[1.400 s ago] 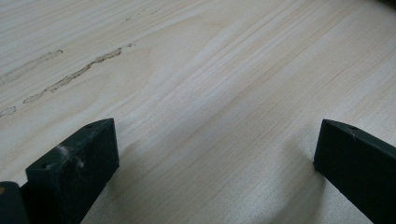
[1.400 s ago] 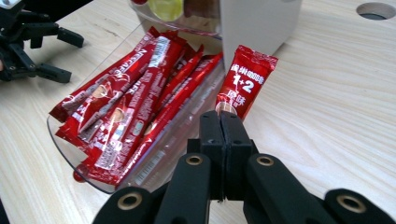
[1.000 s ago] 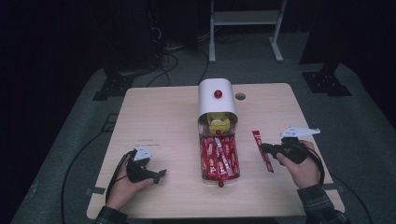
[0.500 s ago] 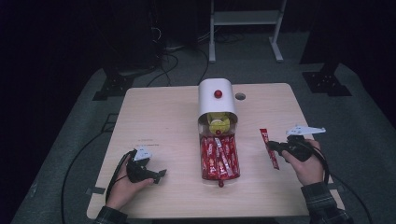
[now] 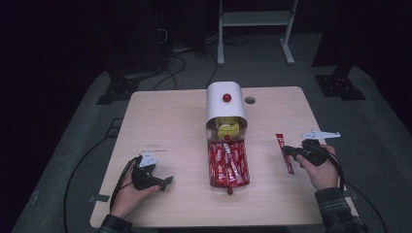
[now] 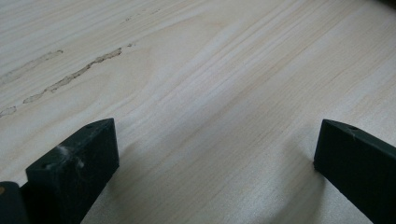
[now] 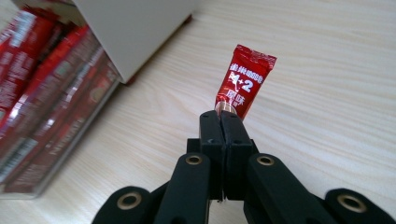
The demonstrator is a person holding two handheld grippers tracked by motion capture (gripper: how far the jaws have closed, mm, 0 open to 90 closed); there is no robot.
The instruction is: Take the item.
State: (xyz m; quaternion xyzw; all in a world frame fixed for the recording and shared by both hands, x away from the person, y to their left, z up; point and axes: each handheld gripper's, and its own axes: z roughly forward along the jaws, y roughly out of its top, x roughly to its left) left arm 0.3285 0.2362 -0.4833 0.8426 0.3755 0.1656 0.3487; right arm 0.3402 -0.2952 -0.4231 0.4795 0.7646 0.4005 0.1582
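Your right gripper [image 7: 219, 122] pinches a red sachet [image 7: 244, 79]; the tray [image 5: 228, 183] holds more sachets [image 5: 227, 162]; your left gripper [image 5: 165, 181] gapes wide, empty.

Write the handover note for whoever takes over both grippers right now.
Right gripper: jaws shut on one red sachet, held to the right of the tray.
Left gripper: jaws open, nothing between them, resting low over the table at the near left.
White dispenser stands mid-table, its clear tray pulled out toward you and full of red sachets.
Done: one sachet is out of the tray.
Left: probably set it down; where it goes is not evident.
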